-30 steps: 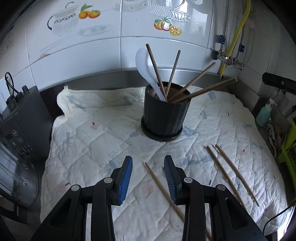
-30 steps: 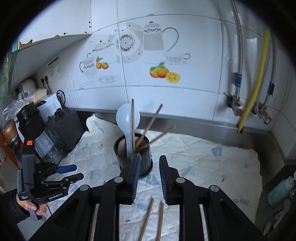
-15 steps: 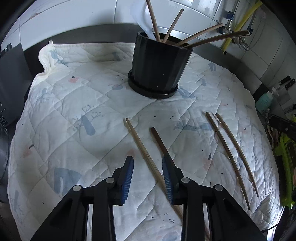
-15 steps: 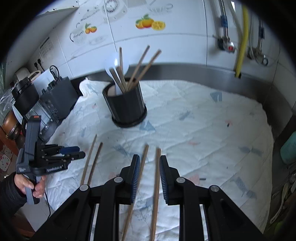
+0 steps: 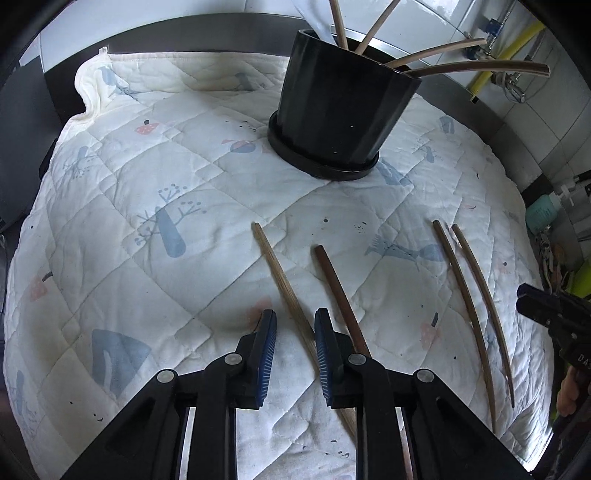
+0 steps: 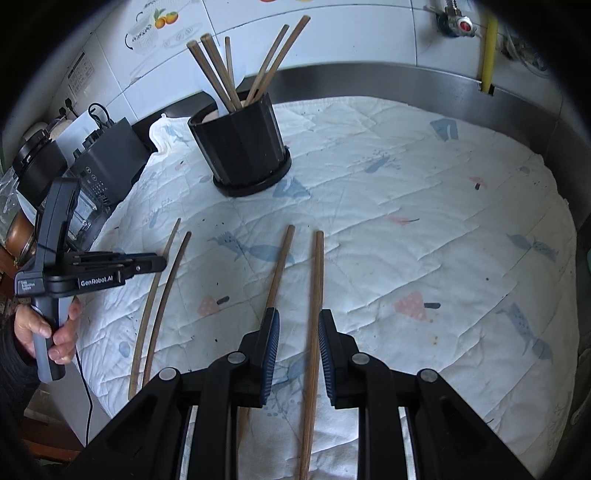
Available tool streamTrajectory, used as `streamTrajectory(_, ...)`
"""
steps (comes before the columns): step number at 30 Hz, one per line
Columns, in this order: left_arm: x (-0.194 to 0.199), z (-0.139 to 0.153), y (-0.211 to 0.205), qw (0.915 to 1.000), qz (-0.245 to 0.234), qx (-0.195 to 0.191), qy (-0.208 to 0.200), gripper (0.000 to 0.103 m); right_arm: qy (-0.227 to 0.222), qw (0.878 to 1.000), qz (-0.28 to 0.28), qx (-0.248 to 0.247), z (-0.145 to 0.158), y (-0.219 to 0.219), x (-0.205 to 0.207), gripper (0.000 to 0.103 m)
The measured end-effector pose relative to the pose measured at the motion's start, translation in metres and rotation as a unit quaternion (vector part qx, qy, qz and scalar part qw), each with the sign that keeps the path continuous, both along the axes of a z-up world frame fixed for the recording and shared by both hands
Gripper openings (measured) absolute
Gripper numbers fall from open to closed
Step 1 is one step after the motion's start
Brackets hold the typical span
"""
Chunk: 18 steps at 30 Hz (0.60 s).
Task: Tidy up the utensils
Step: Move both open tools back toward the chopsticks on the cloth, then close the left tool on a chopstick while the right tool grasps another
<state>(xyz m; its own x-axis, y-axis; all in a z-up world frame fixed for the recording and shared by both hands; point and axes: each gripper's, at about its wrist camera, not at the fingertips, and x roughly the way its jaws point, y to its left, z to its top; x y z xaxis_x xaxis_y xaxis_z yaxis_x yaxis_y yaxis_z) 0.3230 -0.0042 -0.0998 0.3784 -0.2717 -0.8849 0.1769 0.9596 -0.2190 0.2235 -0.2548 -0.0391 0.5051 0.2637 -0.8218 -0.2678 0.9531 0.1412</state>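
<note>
Low in the centre of the left wrist view, the left gripper [image 5: 295, 325] hangs over the quilted cloth [image 5: 147, 192] with the pale chopstick [image 5: 280, 273] running up between its blue pads; its jaws have just been closing, yet a gap shows on either side of the stick, so nothing is pinched so far. The dark chopstick [image 5: 338, 284] lies just to the right, passing under the right-hand finger. In the right wrist view the right gripper [image 6: 295, 326] is likewise parted, narrowly, with the straight chopstick [image 6: 317, 288] lying between its pads and clear of both, while the slanted chopstick [image 6: 280, 266] slips behind the left-hand finger.

To do this step well, I judge each gripper should settle until its pad tips meet the cloth on both sides of one stick only, then close squarely across it. The neighbouring stick sits close to each outer finger (a double pick or a skewed pinch seems the likeliest fault), and the soft quilting may let a thin stick roll, so a slow, centred squeeze looks wise before lifting toward the holder.

Counted: four loose chopsticks lie on the cloth, in two pairs. One black holder [image 6: 240, 147] stands in the upper middle of the frame, behind the sticks, and holds five chopsticks, plus a white spoon [image 5: 314, 18] partly hidden. Two grippers are at work. At the left edge, a hand [image 6: 48, 328] grips the left gripper's handle.
</note>
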Motion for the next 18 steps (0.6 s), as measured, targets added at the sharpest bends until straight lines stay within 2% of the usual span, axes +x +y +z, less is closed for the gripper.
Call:
streamTrajectory(7,0.008,-0.002,-0.007,0.9998,0.007,0.021,0.001,0.024,0.009,1.0,-0.003,0.001,-0.008,-0.004,0.003,0.024)
streamTrajectory(12,0.009,-0.002,-0.013,0.9993,0.002,0.037,0.001,0.02,0.02,1.0,-0.006,0.007,-0.013,-0.008,0.006,0.024)
streamTrajectory(14,0.011,-0.003,-0.012,0.9996,0.008,0.027,0.003,0.011,0.024,1.0,-0.006,0.009,-0.015,-0.009,0.009,0.024)
streamTrajectory(18,0.011,0.001,-0.005,0.9998,0.015,-0.008,-0.005,0.009,0.043,0.999,-0.014,0.028,-0.019,-0.014,0.016,0.024)
